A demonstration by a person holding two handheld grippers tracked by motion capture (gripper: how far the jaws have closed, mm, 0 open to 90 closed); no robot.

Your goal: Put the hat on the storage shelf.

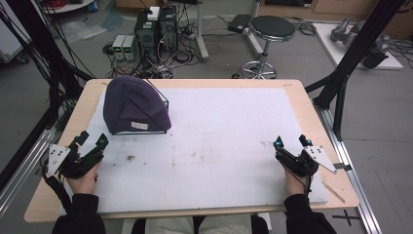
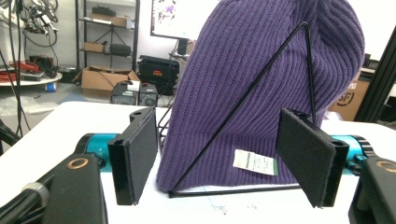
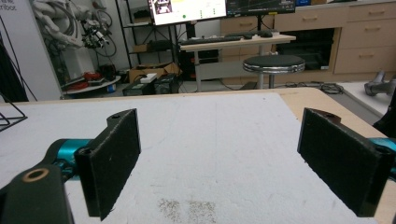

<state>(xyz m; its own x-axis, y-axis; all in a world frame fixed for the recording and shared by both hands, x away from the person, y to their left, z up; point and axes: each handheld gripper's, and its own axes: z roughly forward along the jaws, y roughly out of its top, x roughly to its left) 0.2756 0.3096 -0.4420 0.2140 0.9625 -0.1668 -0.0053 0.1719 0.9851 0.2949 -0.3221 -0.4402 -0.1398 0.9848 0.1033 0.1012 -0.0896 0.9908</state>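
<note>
Both tools idle near the front edge of the table (image 1: pixel 311 105), 1 per hand. Left tool (image 1: pixel 92 140) sits wide open, nothing between the jaws, aimed at the purple beanie (image 1: pixel 135 105). Right tool (image 1: pixel 292 141) is wide open too, empty, pointing across bare white mat (image 1: pixel 229 141), well apart from the hat.

Beanie is at the far-left of the mat, draped over a black wire stand (image 1: pixel 163 109). In the left gripper view the knit (image 2: pixel 261 79) covers the frame, with 1 slanted wire (image 2: pixel 243 109) and the base wire outside the fabric. White tag (image 2: pixel 255 162) hangs near the hem.

Risks as I see them:
1. Stand looks light. A 1-sided pull on the hat likely drags or tips the whole frame, since nothing holds it down. Right tool is too far off to brace it.
2. Left jaws line up with the exposed diagonal wire. Closing there probably pinches wire plus knit, so the hat lifts with the stand attached.
3. Knit is stretchy; a shallow pinch at the hem may just stretch and slip out.
4. Fabric may snag on the top corner of the frame if pulled sideways rather than up.
5. Stand sits near the table's left edge; a shove outward could send it off the mat.
</note>
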